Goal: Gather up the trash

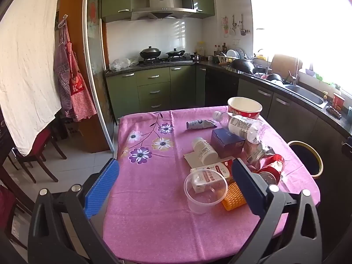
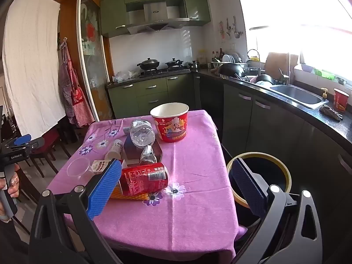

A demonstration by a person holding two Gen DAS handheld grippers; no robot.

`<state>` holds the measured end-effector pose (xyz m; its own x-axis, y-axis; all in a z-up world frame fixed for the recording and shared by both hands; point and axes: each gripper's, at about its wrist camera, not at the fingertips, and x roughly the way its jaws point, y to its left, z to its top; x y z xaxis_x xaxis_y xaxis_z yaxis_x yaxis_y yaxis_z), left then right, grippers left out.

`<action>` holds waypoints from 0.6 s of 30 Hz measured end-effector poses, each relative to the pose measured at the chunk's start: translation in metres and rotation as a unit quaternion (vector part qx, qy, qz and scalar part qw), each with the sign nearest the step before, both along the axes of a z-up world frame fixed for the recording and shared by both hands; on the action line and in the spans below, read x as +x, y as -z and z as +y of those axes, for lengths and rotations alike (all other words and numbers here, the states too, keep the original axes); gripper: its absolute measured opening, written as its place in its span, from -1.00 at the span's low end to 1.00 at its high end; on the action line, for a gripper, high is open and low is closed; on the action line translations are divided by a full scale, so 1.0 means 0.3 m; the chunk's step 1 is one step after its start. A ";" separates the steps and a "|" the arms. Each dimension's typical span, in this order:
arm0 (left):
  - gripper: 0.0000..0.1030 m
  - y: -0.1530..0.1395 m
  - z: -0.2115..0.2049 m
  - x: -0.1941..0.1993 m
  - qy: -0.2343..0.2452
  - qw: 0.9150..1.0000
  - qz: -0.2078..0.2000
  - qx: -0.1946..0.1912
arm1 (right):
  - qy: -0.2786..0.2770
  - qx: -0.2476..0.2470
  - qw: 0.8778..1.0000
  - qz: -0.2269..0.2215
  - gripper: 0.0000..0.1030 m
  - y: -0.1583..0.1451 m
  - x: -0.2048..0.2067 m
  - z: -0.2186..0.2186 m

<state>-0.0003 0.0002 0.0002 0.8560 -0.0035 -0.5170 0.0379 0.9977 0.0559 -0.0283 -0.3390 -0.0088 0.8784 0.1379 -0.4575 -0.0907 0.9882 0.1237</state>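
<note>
Red can (image 2: 144, 181), clear bottle (image 2: 142, 135) and paper bucket (image 2: 170, 125) litter the pink table (image 2: 187, 220).

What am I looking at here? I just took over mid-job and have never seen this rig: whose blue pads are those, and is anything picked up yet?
No robot arm here: a person carries a hand-held gripper in each hand, each with a fisheye camera looking along its two blue-padded fingers. One picture comes from the left hand-held gripper, the other from the right hand-held gripper. Both stand open and hold nothing. On the pink floral tablecloth lies the trash: a red can on its side, a clear plastic cup, a plastic water bottle, a dark blue box, a white pill bottle and an upright red paper bucket. The black bin with a yellow rim stands beside the table.
</note>
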 end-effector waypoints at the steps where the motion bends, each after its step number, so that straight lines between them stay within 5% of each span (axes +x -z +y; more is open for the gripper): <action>1: 0.89 0.000 0.000 0.000 0.000 1.000 0.000 -0.001 | 0.000 0.000 1.000 0.000 0.92 0.000 0.001 0.000; 18: 0.89 0.002 0.018 -0.012 0.004 1.000 0.003 -0.002 | 0.001 -0.003 1.000 0.000 0.92 -0.005 0.004 0.015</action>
<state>-0.0041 0.0056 -0.0004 0.8527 -0.0124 -0.5222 0.0456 0.9977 0.0508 -0.0270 -0.3346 -0.0072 0.8785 0.1326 -0.4589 -0.0877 0.9891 0.1180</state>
